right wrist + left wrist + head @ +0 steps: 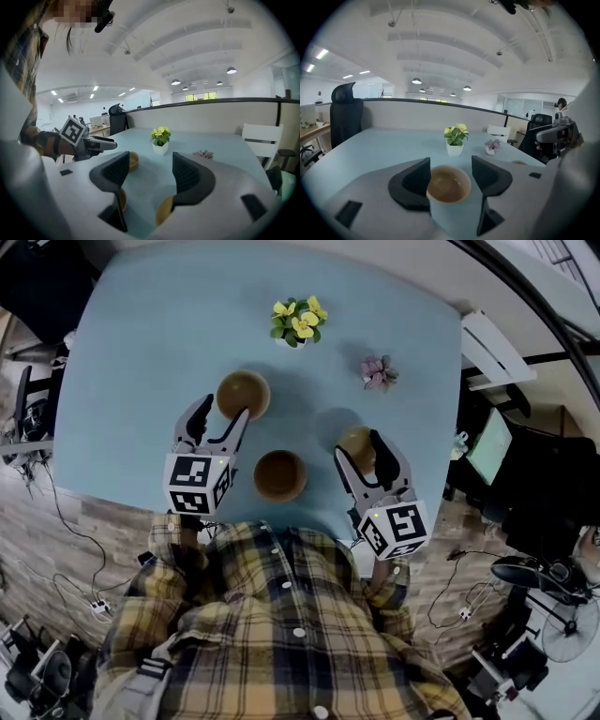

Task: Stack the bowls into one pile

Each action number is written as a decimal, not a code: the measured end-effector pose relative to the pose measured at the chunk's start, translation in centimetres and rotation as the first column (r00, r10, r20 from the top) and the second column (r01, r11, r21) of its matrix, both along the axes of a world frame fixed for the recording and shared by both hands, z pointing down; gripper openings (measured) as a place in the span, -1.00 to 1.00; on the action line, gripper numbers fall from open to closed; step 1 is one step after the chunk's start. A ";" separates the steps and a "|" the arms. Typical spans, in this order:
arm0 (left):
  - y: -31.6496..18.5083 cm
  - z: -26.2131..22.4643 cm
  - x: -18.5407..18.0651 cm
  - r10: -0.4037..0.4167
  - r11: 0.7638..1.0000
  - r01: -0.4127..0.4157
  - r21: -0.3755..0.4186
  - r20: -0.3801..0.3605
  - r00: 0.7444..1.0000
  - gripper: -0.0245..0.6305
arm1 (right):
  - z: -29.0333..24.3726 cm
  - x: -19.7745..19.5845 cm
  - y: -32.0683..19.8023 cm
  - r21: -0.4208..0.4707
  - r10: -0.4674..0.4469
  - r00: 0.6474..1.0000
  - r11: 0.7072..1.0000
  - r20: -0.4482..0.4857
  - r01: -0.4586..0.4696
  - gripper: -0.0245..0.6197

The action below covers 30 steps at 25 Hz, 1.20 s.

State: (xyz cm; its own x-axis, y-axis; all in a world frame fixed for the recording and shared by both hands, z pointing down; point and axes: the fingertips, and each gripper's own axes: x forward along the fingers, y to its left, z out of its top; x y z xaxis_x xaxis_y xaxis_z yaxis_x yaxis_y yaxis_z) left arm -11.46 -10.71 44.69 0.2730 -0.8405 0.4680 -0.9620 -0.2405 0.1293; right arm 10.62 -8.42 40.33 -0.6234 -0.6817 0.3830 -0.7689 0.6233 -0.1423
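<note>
Three brown bowls stand on the pale blue table (131,352). The far bowl (243,393) sits between the fingers of my left gripper (223,412); seen from the left gripper view, this bowl (448,186) fills the gap of the left gripper (450,161), whose jaws stand wide and open around it. The middle bowl (279,474) rests near the table's front edge. A third bowl (354,441) lies under my right gripper (359,449). In the right gripper view that bowl (164,212) shows low beneath the open right gripper (150,171).
A yellow-flowered plant in a white pot (298,322) and a small pink plant (378,372) stand at the table's far side. Office chairs and desks surround the table. The person's plaid shirt (272,615) is at the near edge.
</note>
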 end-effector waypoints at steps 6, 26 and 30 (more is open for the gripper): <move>-1.3 3.8 -1.7 -0.018 0.997 0.019 -0.081 0.014 1.000 -0.16 | 1.2 -1.1 0.0 -0.035 -0.014 1.000 0.999 -0.007 0.014 -0.09; -3.7 11.3 -3.6 -0.056 0.966 0.041 -0.254 -0.055 0.997 -0.57 | 3.3 -2.0 -0.5 -0.094 -0.015 1.000 0.995 -0.009 0.014 -0.09; -3.9 11.4 -3.7 -0.064 0.966 0.049 -0.253 -0.052 0.997 -0.74 | 3.6 -2.1 -0.5 -0.104 -0.019 1.000 0.994 -0.015 0.017 -0.09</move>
State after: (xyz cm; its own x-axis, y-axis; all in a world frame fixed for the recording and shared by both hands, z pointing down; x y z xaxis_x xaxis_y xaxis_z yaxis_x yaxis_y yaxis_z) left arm -15.14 -14.61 56.07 0.2619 -0.7129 0.6505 -0.9620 -0.1386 0.2354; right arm 8.54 -8.91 43.95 -0.6284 -0.6264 0.4612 -0.7605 0.6193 -0.1951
